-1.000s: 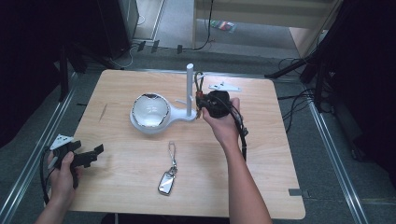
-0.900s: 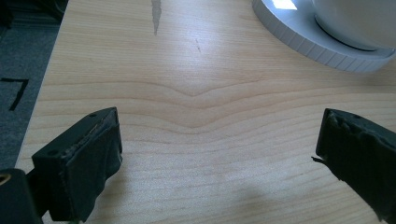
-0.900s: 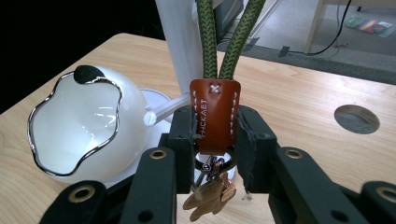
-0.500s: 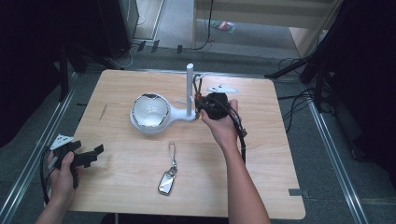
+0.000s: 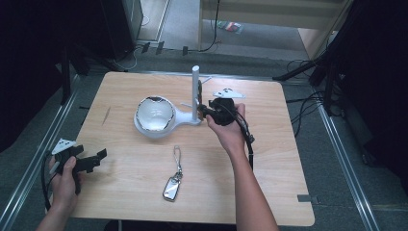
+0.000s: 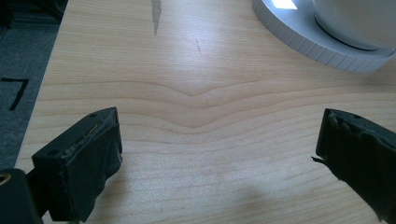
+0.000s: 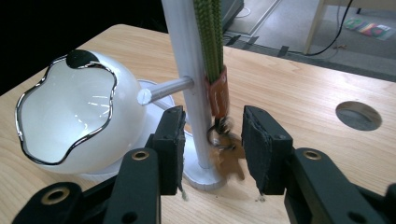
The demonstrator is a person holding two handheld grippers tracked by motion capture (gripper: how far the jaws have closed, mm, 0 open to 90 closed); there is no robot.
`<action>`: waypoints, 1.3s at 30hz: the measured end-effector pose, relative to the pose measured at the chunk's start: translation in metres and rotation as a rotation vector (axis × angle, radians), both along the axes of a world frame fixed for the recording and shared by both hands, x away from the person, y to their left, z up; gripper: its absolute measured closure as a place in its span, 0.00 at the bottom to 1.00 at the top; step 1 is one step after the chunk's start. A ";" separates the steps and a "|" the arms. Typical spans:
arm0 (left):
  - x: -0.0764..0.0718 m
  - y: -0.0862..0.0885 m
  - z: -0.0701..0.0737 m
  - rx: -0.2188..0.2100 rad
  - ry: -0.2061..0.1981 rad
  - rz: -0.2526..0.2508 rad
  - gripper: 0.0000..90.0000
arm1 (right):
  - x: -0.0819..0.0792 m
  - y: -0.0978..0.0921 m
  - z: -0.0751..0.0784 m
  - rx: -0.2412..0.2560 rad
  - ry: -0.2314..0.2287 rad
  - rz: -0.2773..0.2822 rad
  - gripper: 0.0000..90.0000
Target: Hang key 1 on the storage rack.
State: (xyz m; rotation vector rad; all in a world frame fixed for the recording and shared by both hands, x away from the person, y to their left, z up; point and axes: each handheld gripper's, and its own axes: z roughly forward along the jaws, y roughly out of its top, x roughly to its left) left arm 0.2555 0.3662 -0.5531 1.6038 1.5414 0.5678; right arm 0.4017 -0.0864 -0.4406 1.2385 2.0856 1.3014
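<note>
A white stand has a tall post (image 5: 195,91) and a white bowl (image 5: 154,115) with a wavy chrome rim. In the right gripper view a green lanyard (image 7: 210,37) hangs down the post (image 7: 187,56) by a side peg. It ends in an orange tag (image 7: 218,95) and a blurred brown key (image 7: 231,163). My right gripper (image 7: 215,144) is open, with a jaw on either side of the key and neither touching it. At the table's near left, my left gripper (image 5: 98,159) is wide open over bare wood (image 6: 217,149).
A silver key fob (image 5: 172,187) on a short strap lies on the wooden table (image 5: 269,183), in front of the bowl. The stand's ribbed base (image 6: 303,42) lies ahead of the left gripper. A round hole (image 7: 358,115) is set in the tabletop beyond the post.
The right gripper has shifted slightly down and toward the person beside the post. The left gripper and the key fob have stayed where they were.
</note>
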 end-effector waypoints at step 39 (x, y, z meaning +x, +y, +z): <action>0.001 0.000 0.000 0.007 0.007 -0.003 0.01 | -0.037 -0.016 0.003 -0.287 0.234 -0.091 0.14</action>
